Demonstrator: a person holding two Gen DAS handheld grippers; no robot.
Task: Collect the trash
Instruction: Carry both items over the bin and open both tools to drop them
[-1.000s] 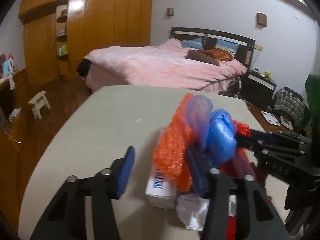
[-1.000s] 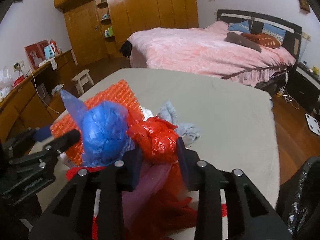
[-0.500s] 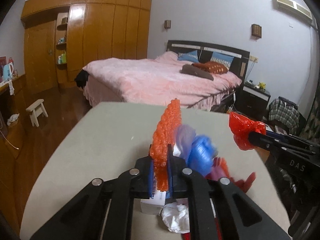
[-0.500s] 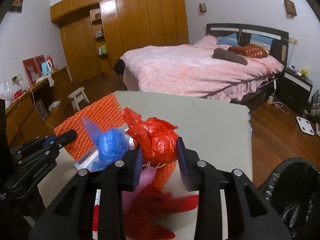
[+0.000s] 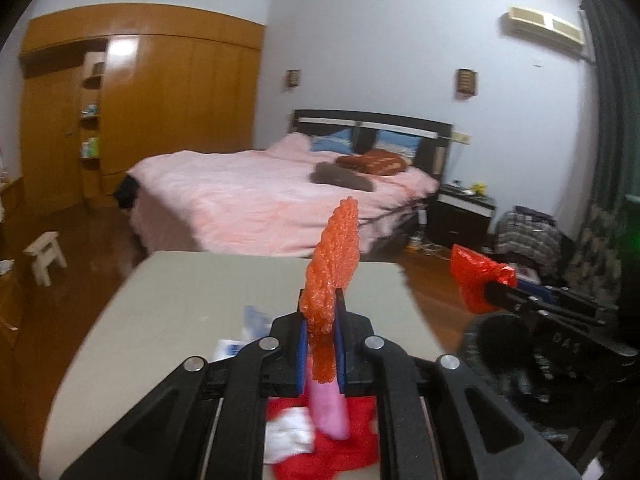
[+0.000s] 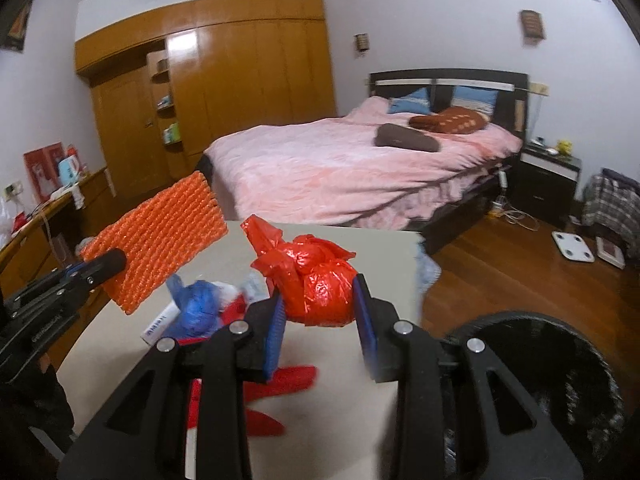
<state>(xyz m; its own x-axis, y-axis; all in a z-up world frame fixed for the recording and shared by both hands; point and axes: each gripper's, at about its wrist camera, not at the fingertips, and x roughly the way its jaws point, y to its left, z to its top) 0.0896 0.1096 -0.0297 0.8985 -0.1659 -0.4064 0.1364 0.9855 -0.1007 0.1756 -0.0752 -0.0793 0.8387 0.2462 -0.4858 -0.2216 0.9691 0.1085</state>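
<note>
Two grippers are each clamped on trash above the table [image 6: 372, 248]. The left gripper [image 5: 320, 344] pinches an orange mesh sheet [image 5: 332, 276], which stands edge-on between its blue pads and rises above them; the right view shows it as a flat sheet [image 6: 160, 244] held clear of the tabletop. The right gripper [image 6: 320, 320] squeezes a knotted red bag [image 6: 320, 280], lifted off the table. Below, on the table, lie a blue bag [image 6: 200, 308], a small white box [image 6: 158, 326], red scraps [image 6: 288, 380] and a pink piece [image 5: 330, 412]. A black bin [image 6: 560, 380] sits at the table's right edge. Beyond stand a pink bed [image 6: 340, 168] and a wooden wardrobe [image 6: 240, 80].
</note>
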